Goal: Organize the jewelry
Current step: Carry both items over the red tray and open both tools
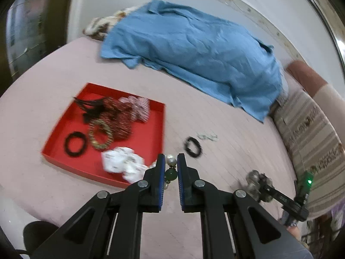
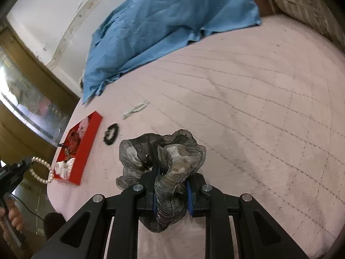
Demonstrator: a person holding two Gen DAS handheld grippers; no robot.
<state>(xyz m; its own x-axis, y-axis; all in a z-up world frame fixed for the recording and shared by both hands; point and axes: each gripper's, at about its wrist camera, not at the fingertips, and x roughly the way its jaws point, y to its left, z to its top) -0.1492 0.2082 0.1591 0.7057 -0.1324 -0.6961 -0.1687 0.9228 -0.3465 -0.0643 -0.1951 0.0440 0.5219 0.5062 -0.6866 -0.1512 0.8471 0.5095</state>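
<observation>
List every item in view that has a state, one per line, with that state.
Left gripper: shut on the pearl necklace with green bead, held off the bed.
Right gripper: shut on the grey sheer fabric scrunchie.
Red shallow tray: open, holding bangles and hair ties.
Black beaded bracelet: lying flat on the pink bedsheet, outside the tray.
Blue cloth: spread out, crumpled.

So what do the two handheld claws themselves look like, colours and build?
Both match: the left claw and right claw are matte black, with angular linkage arms carrying triangular cutouts, round silver pivot pins and blue ridged finger pads. Seen from the left wrist camera, the right one carries a green lit indicator. No markings are legible.
</observation>
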